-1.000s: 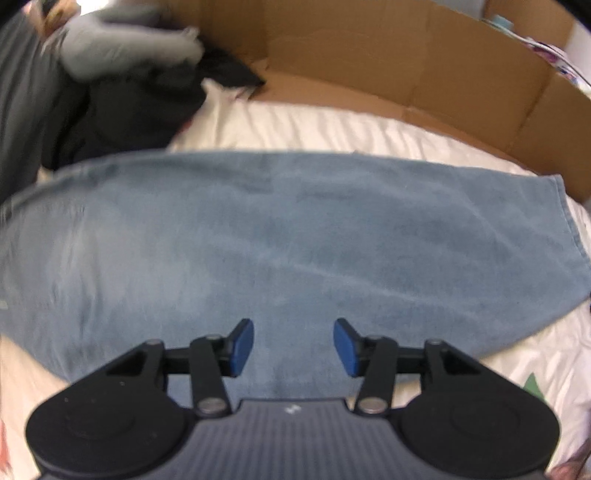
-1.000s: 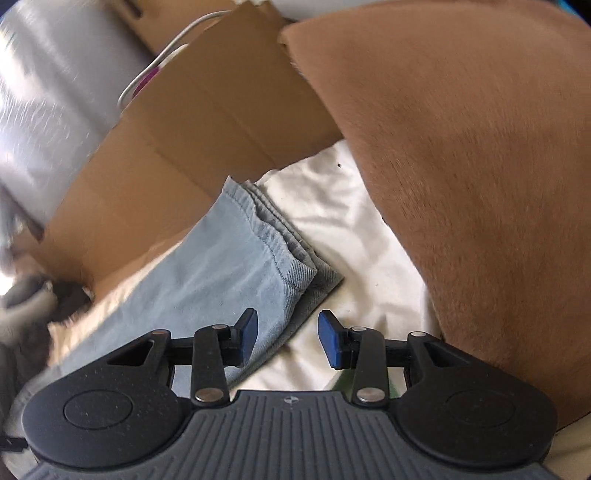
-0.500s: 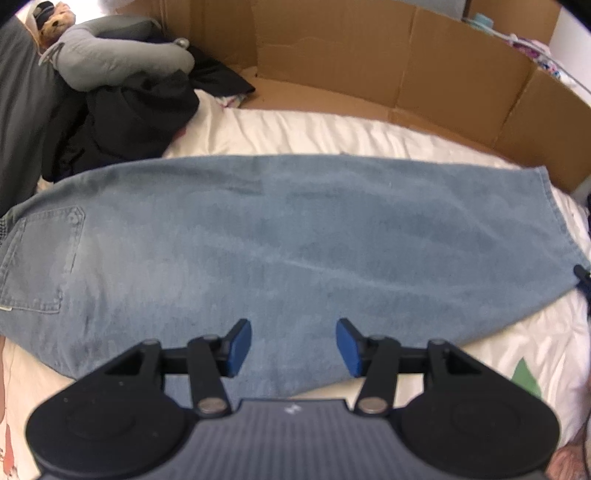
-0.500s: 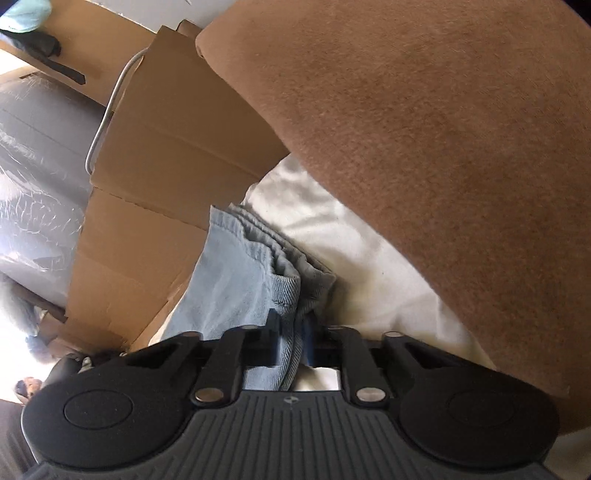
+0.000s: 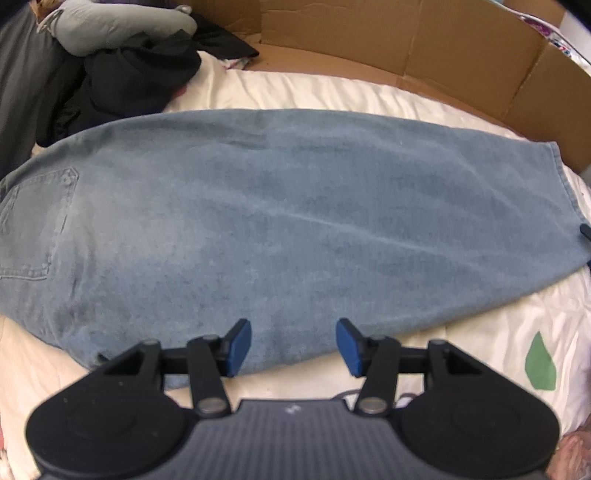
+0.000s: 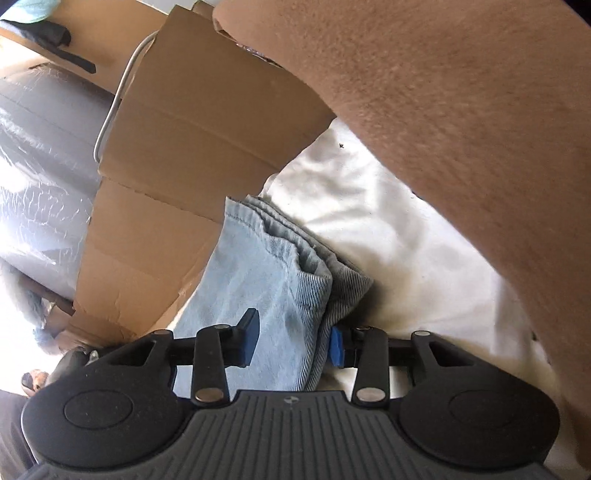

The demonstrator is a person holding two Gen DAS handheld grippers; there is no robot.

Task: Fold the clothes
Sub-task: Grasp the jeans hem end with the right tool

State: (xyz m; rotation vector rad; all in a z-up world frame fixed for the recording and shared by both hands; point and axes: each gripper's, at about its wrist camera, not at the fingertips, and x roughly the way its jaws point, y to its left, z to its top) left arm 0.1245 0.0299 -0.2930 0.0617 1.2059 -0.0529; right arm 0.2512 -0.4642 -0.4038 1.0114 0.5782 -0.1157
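A pair of light blue jeans [image 5: 280,229] lies folded lengthwise across the white bedsheet [image 5: 332,92], back pocket at the left, leg hems at the right. My left gripper [image 5: 291,347] is open and empty, hovering over the near edge of the jeans. In the right wrist view the stacked leg hems [image 6: 284,280] sit between the pads of my right gripper [image 6: 291,339]. The jaws stand partly apart around the denim, with a gap on the left pad side. A bit of the right gripper [image 5: 585,230] shows at the jeans' hem.
A cardboard wall [image 5: 406,48] runs along the far side of the bed. A pile of dark clothes [image 5: 122,74] and a grey garment [image 5: 118,22] lie at the back left. A big brown cushion [image 6: 461,129] fills the right of the right wrist view.
My right gripper moved forward onto the leg hems, looked closed half a second ago, and now has its jaws wider around the denim. My left gripper pulled back slightly and stayed open.
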